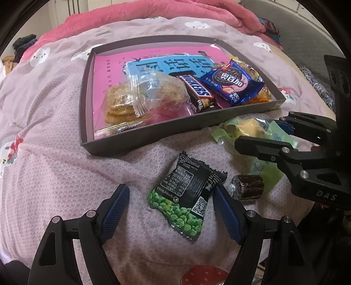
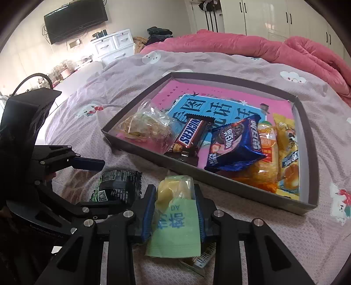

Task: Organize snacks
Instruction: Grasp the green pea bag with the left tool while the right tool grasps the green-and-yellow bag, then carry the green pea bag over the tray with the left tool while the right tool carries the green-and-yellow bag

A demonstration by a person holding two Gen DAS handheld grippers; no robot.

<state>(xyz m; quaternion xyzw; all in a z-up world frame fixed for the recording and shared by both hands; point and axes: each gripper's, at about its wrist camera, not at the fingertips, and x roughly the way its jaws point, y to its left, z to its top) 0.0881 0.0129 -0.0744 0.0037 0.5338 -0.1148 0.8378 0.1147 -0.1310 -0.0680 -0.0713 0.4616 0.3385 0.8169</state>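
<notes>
So: bed scene, lilac quilted bedspread with cartoon prints, pink blanket bunched at the far side. Shallow grey cardboard box tray sits on the bedspread, with a pink and blue printed sheet lining its bottom.

Inside the tray: clear bag of round golden crackers, brown Snickers bar, blue foil cookie packet, orange-yellow snack packs at the tray's right end in the right wrist view. All are piled along the near wall.

Right gripper: jaws narrowed, blue pads pressed on both sides of a pale green and clear wrapped yellow snack, which lies on the bedspread just outside the tray's near wall. Gripped, not lifted clear as far as can be told.

Left gripper: jaws wide apart, holding nothing. Black and green pea snack packet lies flat on the bedspread between its fingers, touching or nearly touching the right-hand blue pad; the other pad is clear of it. Dark brown clear-wrapped square sweet lies just beside that packet, outside the jaws, near the right gripper.

Background in right wrist view: wall TV, white drawers, white wardrobe.
</notes>
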